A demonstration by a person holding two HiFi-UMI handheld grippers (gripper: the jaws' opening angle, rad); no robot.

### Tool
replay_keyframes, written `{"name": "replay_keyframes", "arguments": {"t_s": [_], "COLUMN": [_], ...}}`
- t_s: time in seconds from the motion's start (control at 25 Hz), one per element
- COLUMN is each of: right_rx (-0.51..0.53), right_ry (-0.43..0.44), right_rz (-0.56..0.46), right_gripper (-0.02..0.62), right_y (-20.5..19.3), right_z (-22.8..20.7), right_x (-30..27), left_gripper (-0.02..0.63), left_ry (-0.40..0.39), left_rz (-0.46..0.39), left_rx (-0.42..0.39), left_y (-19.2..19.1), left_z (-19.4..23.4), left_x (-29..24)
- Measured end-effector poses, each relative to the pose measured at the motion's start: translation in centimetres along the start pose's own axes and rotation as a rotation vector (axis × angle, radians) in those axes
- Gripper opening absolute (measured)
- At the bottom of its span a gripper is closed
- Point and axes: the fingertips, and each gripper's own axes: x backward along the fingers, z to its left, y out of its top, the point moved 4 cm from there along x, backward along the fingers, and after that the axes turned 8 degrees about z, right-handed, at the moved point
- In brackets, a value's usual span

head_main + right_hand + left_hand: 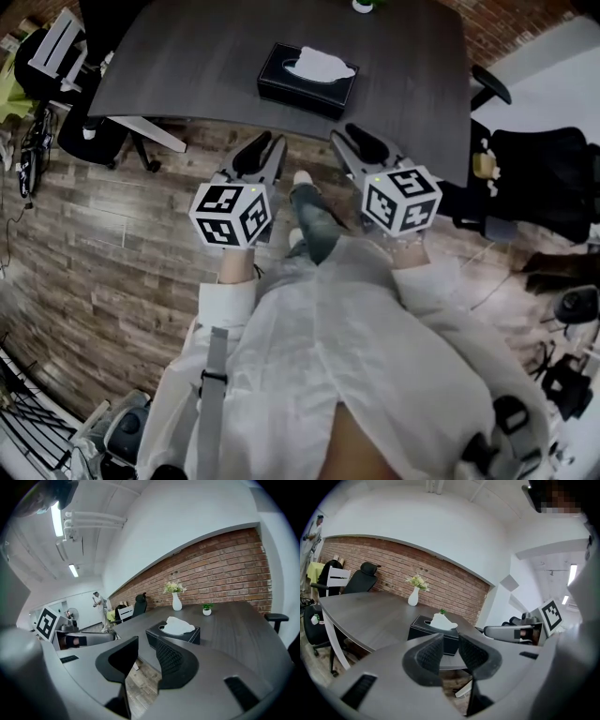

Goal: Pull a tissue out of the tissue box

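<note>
A black tissue box (307,81) sits near the front edge of the dark grey table (187,66), with a white tissue (321,67) sticking out of its top slot. Both grippers hover short of the table, over the wooden floor. My left gripper (274,142) is open with nothing between its jaws; the box (434,633) lies just beyond its tips. My right gripper (343,134) is open and empty too, with the box (173,633) ahead of it and the tissue (178,625) on top.
A white vase with flowers (414,595) and a small potted plant (206,610) stand at the far side of the table by the brick wall. Office chairs (66,84) flank the table left and right (544,178). A person (97,603) stands far off.
</note>
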Motion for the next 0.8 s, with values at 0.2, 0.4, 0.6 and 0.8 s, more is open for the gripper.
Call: {"name": "replay_keyframes", "arguments": {"t_s": [0.2,0.4,0.6,0.8], "right_rx": [0.007,0.021,0.037,0.047], "right_ry": [0.037,0.066,0.081,0.089], "right_rz": [-0.003,-0.014,-0.032,-0.040], "right_gripper": [0.117,0.117,0.117,0.117], "right_y": [2.2,5.1,8.4,10.7], "right_z": [-1.0,-2.8,-5.7,-8.5], "right_x": [-3.4,-6.7,-9.3,-11.4], "left_gripper": [0.097,0.097,0.097,0.097], "left_ry": [0.032,0.049,0.062,0.082], "left_rz": [0.012,0.016,0.009,0.001], "left_rx": [0.003,-0.012,-0.034,-0.037], "left_y": [1.5,4.2,7.5,9.8], "left_z": [2.3,4.2,5.7,7.0], "left_x": [-1.5,-4.2,-7.3,-10.0]}}
